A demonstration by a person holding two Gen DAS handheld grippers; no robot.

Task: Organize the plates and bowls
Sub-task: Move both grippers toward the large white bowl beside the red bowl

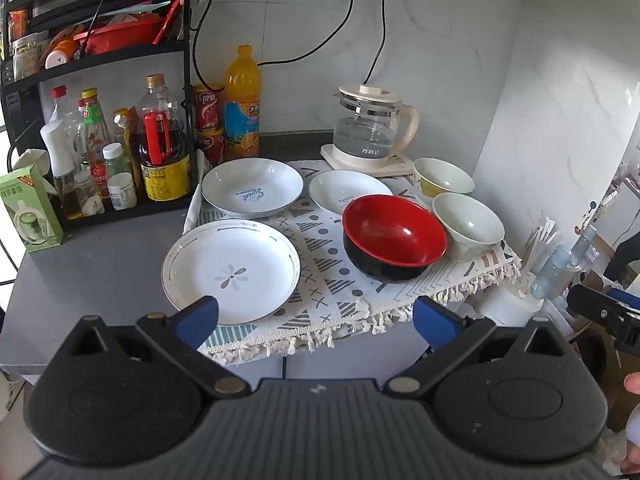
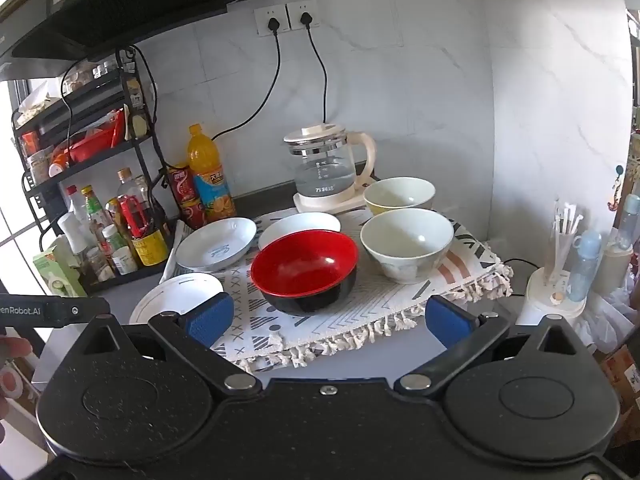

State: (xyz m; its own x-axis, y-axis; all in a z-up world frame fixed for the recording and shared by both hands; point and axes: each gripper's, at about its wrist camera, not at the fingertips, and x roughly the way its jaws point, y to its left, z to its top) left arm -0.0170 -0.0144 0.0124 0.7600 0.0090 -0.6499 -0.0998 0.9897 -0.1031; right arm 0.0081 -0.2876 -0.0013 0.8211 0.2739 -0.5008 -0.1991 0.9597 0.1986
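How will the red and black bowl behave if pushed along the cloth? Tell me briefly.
The red and black bowl looks glossy, so probably slippery to grip. It seems stiff, likely lacquered plastic, hence light. Pushed, it may drag and bunch the patterned cloth rather than slide.

We have open air over the near edge of the fringed mat [image 1: 360,292], so both grippers can come in from the front. The flower plate [image 1: 231,270] and the red bowl [image 1: 394,236] sit nearest, with a bare strip of mat between them. Behind them two white plates [image 1: 252,186] [image 1: 348,196] and two pale bowls [image 1: 468,226] [image 1: 442,178] crowd close together. The bottle rack [image 1: 120,148] walls off the left, the glass kettle [image 1: 370,128] blocks the back, and the wall [image 1: 560,100] closes the right.
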